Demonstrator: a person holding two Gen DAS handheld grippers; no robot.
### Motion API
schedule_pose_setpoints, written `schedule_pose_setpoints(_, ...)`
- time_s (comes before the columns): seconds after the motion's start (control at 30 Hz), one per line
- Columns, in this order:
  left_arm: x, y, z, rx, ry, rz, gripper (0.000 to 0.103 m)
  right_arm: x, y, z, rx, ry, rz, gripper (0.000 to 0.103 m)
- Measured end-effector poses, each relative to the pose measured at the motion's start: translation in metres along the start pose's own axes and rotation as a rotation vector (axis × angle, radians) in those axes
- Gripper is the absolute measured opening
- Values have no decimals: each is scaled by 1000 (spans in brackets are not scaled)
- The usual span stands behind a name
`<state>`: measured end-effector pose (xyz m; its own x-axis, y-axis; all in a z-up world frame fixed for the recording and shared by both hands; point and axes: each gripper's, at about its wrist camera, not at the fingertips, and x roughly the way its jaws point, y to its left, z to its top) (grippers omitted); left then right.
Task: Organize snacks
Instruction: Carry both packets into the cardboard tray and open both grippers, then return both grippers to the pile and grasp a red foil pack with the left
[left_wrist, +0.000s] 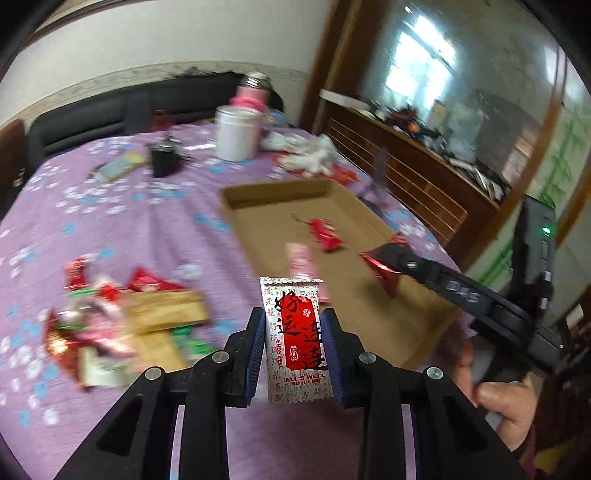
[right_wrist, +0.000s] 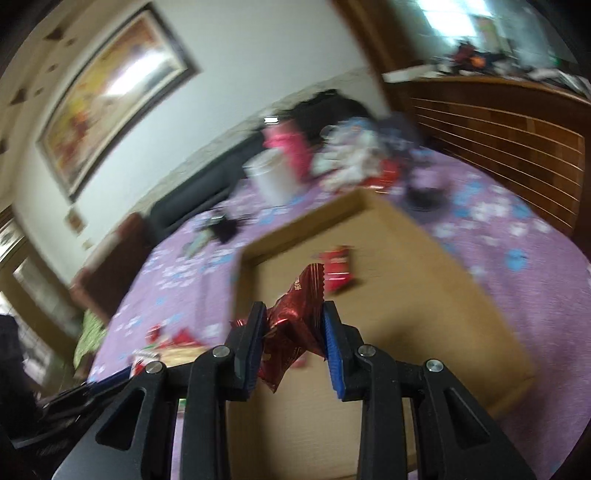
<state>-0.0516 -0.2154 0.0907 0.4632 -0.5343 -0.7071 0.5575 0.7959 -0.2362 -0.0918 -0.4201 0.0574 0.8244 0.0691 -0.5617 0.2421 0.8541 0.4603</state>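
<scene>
We see soft daylight from a window (left_wrist: 421, 70) at one o'clock, its glare also smearing a framed picture (right_wrist: 114, 96) at ten o'clock. Motion blur softens both views, worst on the right wrist; fisheye corners bend and darken.

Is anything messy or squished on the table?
Yes. The right gripper squeezes a dark red wrapper that looks crumpled and twisted. Left of the cardboard tray, a snack pile lies jumbled on the purple tablecloth. The left gripper's silver-red packet looks flat and undamaged.
</scene>
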Motion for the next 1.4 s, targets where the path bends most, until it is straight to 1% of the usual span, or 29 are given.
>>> schedule_pose_setpoints(0.1,25,-26,1,25,52,-36,31,11,-18,-1,30,20,-43,29)
schedule_pose_setpoints(0.13,33,-32,1,32,68,-43,31,14,-22,-2,38,28,-45,29)
schedule_pose_setpoints(0.2,45,-42,1,40,91,-45,31,17,-28,-2,46,34,-52,29)
schedule_pose_setpoints(0.27,55,-49,0,49,109,-46,31,18,-33,-2,43,30,-82,29)
schedule_pose_setpoints(0.37,67,-55,-4,53,129,-44,31,19,-36,-3,48,37,-84,29)
schedule_pose_setpoints(0.53,80,-53,-8,45,154,-36,31,22,-31,-6,7,49,-105,32)
schedule_pose_setpoints(0.9,84,-52,-12,57,154,-21,31,26,-21,-11,-55,71,-126,34)
schedule_pose_setpoints(0.97,84,-53,-13,67,152,-21,32,26,-20,-11,-61,73,-131,37)
schedule_pose_setpoints(1.0,83,-54,-13,71,154,-19,33,26,-20,-11,-60,70,-129,40)
schedule_pose_setpoints(1.07,82,-55,-14,76,152,-22,40,21,-19,-10,-58,46,-124,41)
schedule_pose_setpoints(1.13,78,-55,-14,79,142,-20,44,14,-20,-8,-48,7,-115,41)
schedule_pose_setpoints(1.3,62,-51,-12,68,121,-32,44,2,-25,-4,-9,-60,-94,42)
schedule_pose_setpoints(1.4,50,-45,-10,52,105,-37,44,-2,-24,-3,-11,-86,-90,42)
